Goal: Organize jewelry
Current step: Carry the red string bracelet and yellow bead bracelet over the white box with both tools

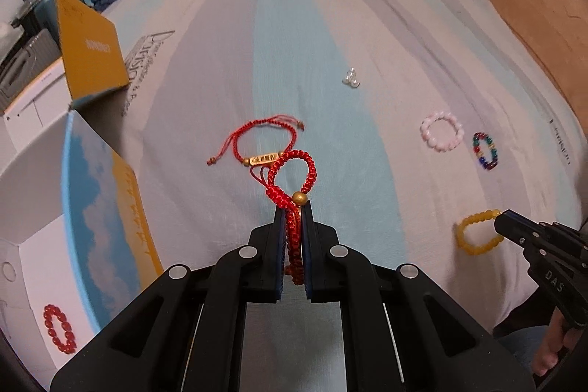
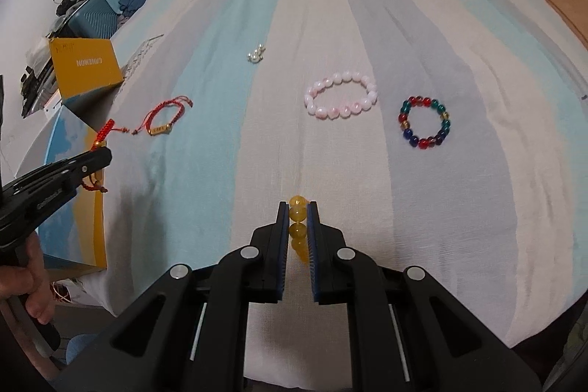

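1. My left gripper (image 1: pixel 293 208) is closed on a red braided bracelet (image 1: pixel 292 179); its cord runs down between the pads, and its loop and gold bead stick out past the fingertips, lifted clear of the striped bedsheet (image 1: pixel 330 24).
2. My right gripper (image 2: pixel 297 208) is pinched on a yellow bead bracelet (image 2: pixel 297 214), with a few beads showing in the narrow gap between the pads. From the left wrist view the rest of that ring lies on the sheet (image 1: pixel 477 234).
3. Just ahead of my left fingertips lies a second red cord bracelet with a gold tag (image 1: pixel 262 144); the held loop overlaps it in view, and I cannot tell whether they touch.
4. To the left of my left gripper stands an open white box (image 1: pixel 33 245) with a blue sky-print lid (image 1: pixel 99 201) raised beside it; a red bead bracelet (image 1: pixel 58 327) lies inside.
5. Farther left and ahead is a yellow carton (image 1: pixel 90 54).
6. Ahead of my right gripper lies a pink bead bracelet (image 2: pixel 341 95), and right of that a multicoloured bead bracelet (image 2: pixel 424 122), well apart from each other.
7. Far ahead, slightly left, sits a small cluster of pearls (image 2: pixel 256 54).
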{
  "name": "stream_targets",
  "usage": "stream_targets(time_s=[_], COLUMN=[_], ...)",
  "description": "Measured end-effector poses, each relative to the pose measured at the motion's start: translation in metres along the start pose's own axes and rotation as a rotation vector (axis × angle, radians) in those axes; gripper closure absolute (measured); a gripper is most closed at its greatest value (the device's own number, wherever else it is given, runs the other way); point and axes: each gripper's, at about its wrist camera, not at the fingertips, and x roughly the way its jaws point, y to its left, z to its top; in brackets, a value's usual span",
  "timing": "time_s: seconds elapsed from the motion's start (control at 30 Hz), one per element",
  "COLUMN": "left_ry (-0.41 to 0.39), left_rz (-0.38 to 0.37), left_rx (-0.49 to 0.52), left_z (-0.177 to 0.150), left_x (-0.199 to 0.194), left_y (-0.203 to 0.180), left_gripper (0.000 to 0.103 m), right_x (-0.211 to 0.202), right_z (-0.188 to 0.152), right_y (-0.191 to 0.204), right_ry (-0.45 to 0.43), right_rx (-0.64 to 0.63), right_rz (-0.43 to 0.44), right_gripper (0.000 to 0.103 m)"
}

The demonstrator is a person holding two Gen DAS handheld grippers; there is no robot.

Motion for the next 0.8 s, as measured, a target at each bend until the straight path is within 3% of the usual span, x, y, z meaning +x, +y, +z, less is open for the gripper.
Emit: stream_targets(time_s=[0.4,0.8], left_ry=[-0.054,-0.114], left_rz=[0.027,0.044], left_rx=[-0.014,-0.045], left_z=[-0.006,-0.015], left_x=[-0.038,-0.083], left_y=[0.021,0.051], left_gripper=[0.096,0.096], right_x=[-0.033,-0.067], right_z=[0.009,0.017], right_y=[0.025,0.075], right_ry=[-0.046,-0.095], right_rx=[-0.025,-0.091], right_rz=[-0.030,-0.043], right_gripper=[0.094,0.094])
